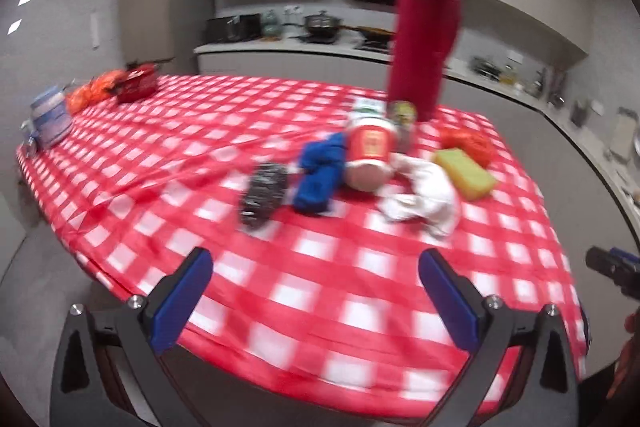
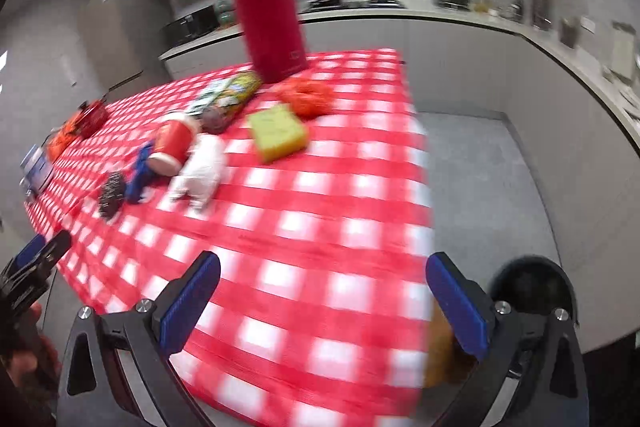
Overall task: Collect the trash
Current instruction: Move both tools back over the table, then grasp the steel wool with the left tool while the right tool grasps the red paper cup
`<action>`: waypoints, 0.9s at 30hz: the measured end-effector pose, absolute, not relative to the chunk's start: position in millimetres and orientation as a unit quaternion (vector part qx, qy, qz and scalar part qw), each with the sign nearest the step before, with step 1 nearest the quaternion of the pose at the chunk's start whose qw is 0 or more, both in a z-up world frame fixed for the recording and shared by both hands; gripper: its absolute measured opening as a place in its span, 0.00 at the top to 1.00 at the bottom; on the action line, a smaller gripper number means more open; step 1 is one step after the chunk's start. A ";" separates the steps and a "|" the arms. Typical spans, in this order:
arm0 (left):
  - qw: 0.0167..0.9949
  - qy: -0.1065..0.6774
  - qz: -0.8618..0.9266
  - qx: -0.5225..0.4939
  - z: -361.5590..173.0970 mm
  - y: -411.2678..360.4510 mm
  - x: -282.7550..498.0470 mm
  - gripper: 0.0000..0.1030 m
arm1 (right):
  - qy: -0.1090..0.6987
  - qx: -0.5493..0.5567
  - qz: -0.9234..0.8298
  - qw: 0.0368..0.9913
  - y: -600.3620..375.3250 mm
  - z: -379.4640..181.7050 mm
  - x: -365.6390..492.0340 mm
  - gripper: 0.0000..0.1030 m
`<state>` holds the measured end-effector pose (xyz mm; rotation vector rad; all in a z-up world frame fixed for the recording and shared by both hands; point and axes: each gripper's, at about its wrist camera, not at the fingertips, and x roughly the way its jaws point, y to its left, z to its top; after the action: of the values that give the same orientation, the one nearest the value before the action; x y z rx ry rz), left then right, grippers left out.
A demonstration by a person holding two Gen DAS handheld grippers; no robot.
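Note:
Litter lies on a red-and-white checked tablecloth [image 1: 320, 291] [image 2: 320, 227]: a tipped red paper cup [image 1: 370, 151] [image 2: 170, 143], crumpled white tissue [image 1: 424, 199] [image 2: 202, 171], a blue wrapper [image 1: 320, 175] [image 2: 140, 171], a dark crumpled scrap [image 1: 264, 193] [image 2: 111, 193], a flat snack packet [image 1: 402, 115] [image 2: 228, 95] and an orange net ball [image 1: 470, 143] [image 2: 306, 95]. My left gripper [image 1: 316, 287] hovers open over the near table edge, short of the litter. My right gripper [image 2: 322, 291] is open over the table's right corner, empty.
A tall red flask [image 1: 422, 39] [image 2: 266, 3] stands behind the litter beside a yellow sponge [image 1: 466, 173] [image 2: 278, 133]. Far left lie a red bag [image 1: 136, 85], orange netting [image 1: 86, 95] and a jar [image 1: 50, 119]. A black bin [image 2: 534, 287] sits on the floor at right.

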<state>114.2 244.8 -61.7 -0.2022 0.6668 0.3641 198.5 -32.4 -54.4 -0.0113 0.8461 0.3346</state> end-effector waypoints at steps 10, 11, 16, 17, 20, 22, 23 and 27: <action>0.913 0.357 0.173 -0.096 -84.8 314.4 148.0 0.01 | 0.389 -0.044 0.207 0.896 66.6 -48.5 224.1 0.01; 0.913 0.358 0.168 -0.097 -87.2 318.1 151.3 0.01 | 0.389 -0.043 0.210 0.896 73.0 -49.0 227.2 0.01; 0.912 0.369 0.150 -0.097 -98.9 330.8 171.2 0.08 | 0.394 -0.041 0.219 0.892 102.8 -53.3 244.1 0.12; 0.912 0.370 0.148 -0.099 -100.8 333.6 175.3 0.09 | 0.397 -0.041 0.222 0.890 110.7 -55.9 249.4 0.15; 0.911 0.373 0.138 -0.108 -105.7 343.0 187.0 0.12 | 0.403 -0.040 0.227 0.886 126.5 -61.9 260.4 0.20; 0.910 0.380 0.129 -0.107 -109.5 345.8 196.3 0.16 | 0.407 -0.038 0.229 0.884 137.7 -66.3 268.7 0.21; 0.909 0.384 0.125 -0.105 -111.9 347.0 200.3 0.17 | 0.407 -0.038 0.230 0.883 141.2 -67.5 271.2 0.21; 0.901 0.404 0.115 -0.109 -122.0 360.3 217.3 0.26 | 0.410 -0.033 0.240 0.879 163.5 -73.0 286.3 0.21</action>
<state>217.3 360.3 -122.0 -0.2259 0.8355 0.2376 286.3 163.5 -73.0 -0.0697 0.8552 0.5013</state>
